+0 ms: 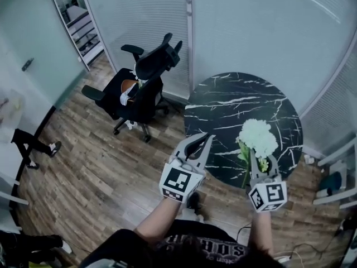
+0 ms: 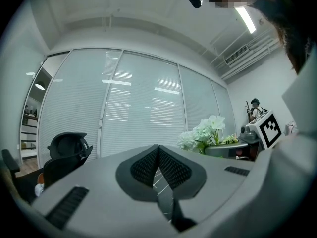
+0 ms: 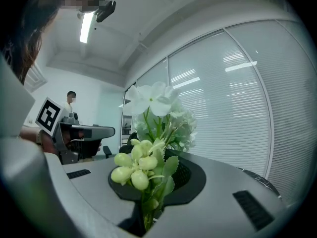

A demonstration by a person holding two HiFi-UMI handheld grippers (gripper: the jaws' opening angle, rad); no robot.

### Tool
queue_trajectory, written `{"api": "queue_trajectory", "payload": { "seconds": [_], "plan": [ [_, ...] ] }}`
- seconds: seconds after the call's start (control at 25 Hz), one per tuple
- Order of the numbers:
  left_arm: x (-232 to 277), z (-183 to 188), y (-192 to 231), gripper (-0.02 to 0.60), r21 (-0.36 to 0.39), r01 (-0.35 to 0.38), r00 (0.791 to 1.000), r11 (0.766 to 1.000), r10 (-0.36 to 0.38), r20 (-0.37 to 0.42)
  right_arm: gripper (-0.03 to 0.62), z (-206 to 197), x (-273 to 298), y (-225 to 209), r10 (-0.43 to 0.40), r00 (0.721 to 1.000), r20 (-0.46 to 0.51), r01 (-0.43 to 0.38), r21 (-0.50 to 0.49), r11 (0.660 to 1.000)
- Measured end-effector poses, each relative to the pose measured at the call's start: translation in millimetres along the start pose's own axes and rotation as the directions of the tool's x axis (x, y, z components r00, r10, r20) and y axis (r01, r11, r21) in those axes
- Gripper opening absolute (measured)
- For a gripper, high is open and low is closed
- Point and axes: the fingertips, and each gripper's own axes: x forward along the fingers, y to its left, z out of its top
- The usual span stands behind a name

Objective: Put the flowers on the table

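Observation:
A bunch of white flowers (image 1: 257, 137) with green stems is held over the near edge of the round black marble table (image 1: 223, 102). My right gripper (image 1: 262, 162) is shut on the stems, with the blooms pointing away from me. In the right gripper view the flowers (image 3: 148, 133) rise from between the jaws, and pale green buds (image 3: 132, 168) sit just above the grip. My left gripper (image 1: 203, 139) hangs to the left of the flowers at the table's near-left edge, shut with nothing in it. In the left gripper view the flowers (image 2: 204, 133) show off to the right.
A black office chair (image 1: 142, 85) stands on the wooden floor left of the table. Glass walls with white blinds (image 1: 245, 27) run close behind the table. A person's legs (image 1: 33, 147) show at the far left, and white furniture (image 1: 334, 183) stands at the right.

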Motion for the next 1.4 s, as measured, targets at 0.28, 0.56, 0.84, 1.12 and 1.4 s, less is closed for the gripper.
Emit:
{"api": "queue_trajectory", "payload": {
  "seconds": [0.28,0.56,0.84,1.12,1.4],
  "plan": [
    [46,-1,37,-0.003,-0.004,0.033,0.999,0.999,-0.033,0.004,0.057,-5,58,-23,-0.031,0.999,-0.021,0.031,0.015,0.999],
    [80,-4,67,-0.003,-0.006,0.062,0.998,0.998,-0.062,0.007,0.057,-15,102,-39,-0.049,0.998,-0.046,0.050,0.013,0.999],
    [107,-13,76,-0.003,0.009,0.108,0.994,0.994,-0.109,0.004,0.057,-29,131,-53,-0.071,0.994,-0.080,0.073,0.015,0.997],
    [142,-25,84,-0.003,0.048,0.138,0.990,0.989,-0.137,-0.006,0.057,-50,166,-75,-0.059,0.991,-0.120,0.063,0.030,0.998],
    [183,-41,94,-0.003,0.077,0.131,0.991,0.988,-0.131,-0.014,0.057,-81,212,-106,-0.025,0.984,-0.175,0.034,0.053,0.998]
  ]
}}
